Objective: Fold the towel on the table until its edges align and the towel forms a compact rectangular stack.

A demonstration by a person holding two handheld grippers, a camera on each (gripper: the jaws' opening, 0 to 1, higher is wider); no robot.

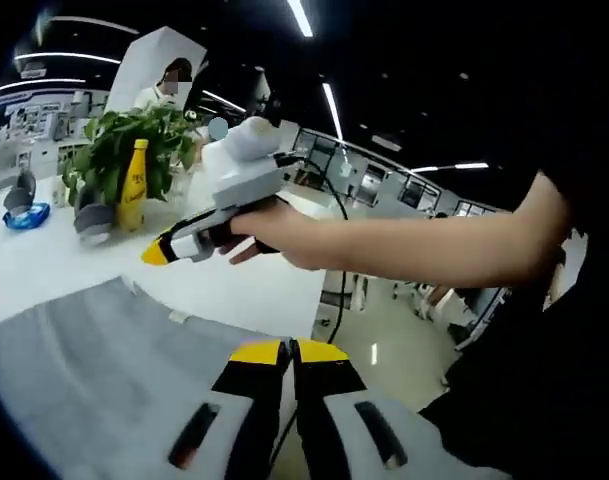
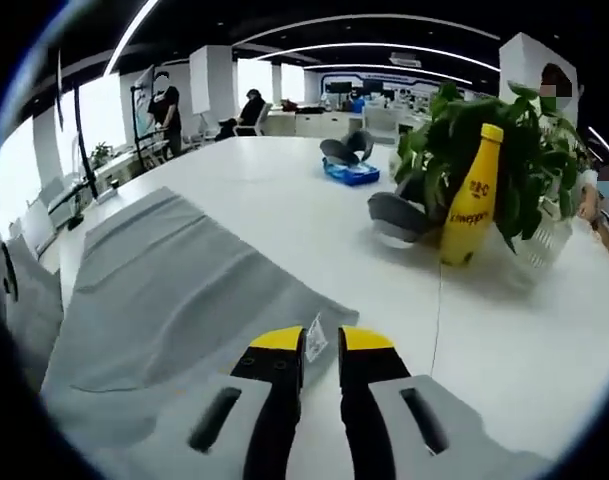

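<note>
Both grippers are nearly closed: right gripper [image 2: 321,341] pinches the grey towel's [image 2: 174,300] tagged corner, left gripper [image 1: 289,352] hovers over the towel on the white table [image 2: 284,190].

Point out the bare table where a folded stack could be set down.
Bare white table lies between the grey towel and the yellow bottle, running back toward the blue item. It is crowded by the plant, where the bottle and a grey object cluster.

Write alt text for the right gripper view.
The right gripper, with yellow-tipped jaws close together, hovers at the corner of a grey towel spread on a white table, its white tag between the tips. Beyond stand a yellow bottle and a leafy potted plant.
</note>
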